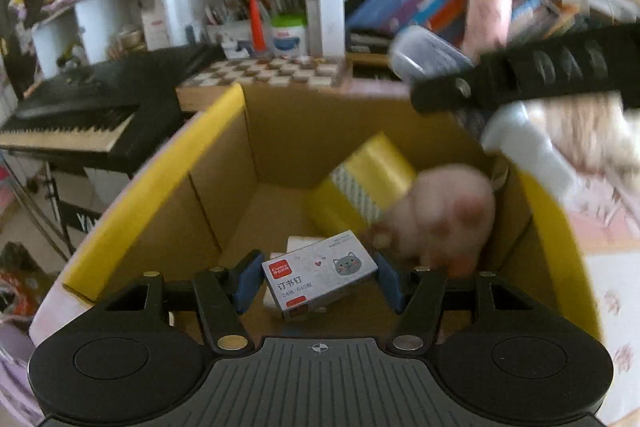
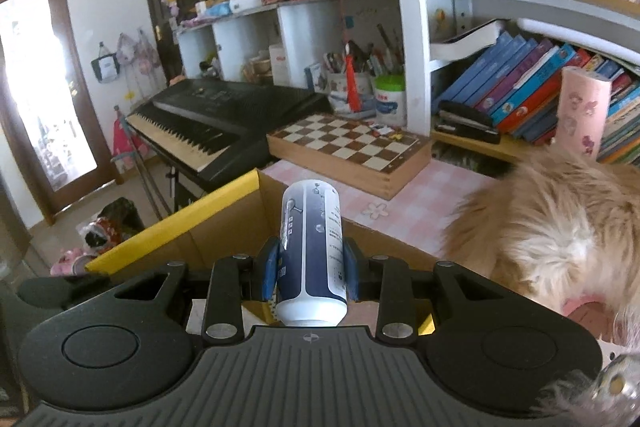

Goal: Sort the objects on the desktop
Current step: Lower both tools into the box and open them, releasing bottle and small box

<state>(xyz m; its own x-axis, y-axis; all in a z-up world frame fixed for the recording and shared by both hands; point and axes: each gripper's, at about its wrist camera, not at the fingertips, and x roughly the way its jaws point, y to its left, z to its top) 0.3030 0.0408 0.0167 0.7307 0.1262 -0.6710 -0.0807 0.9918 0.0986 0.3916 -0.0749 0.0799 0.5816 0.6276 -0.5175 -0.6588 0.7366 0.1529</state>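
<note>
**A:** While my left claw (image 1: 318, 281) hangs over the cardboard box (image 1: 224, 187), what does it hold?

**B:** A small grey staple box (image 1: 320, 273), pinched between the blue pads (image 1: 248, 281). It has a red square logo I can't read for certain, the characters 订书钉, "24/6" below them, and a grey cartoon cat face with little hearts.

**A:** And inside the box?

**B:** A roll of yellow tape (image 1: 360, 187) leans against the far wall, and a pink plush toy (image 1: 444, 223) sits beside it, blurred. Something white lies under the staple box; I can't tell what.

**A:** My right claw (image 2: 310, 273)?

**B:** Clamped tight on a dark blue and white bottle (image 2: 310, 251) with a clear cap, standing upright between the pads over the box's yellow-taped rim (image 2: 176, 231). Its label has bubble drawings and small print too fine to read.

**A:** Around it?

**B:** A pink-checked worktop (image 2: 420, 195) carrying a wooden chessboard (image 2: 348, 147), a black stapler (image 2: 466, 123) and a furry tan plush (image 2: 560, 227). A black keyboard (image 2: 208, 123) stands to the left.
</note>
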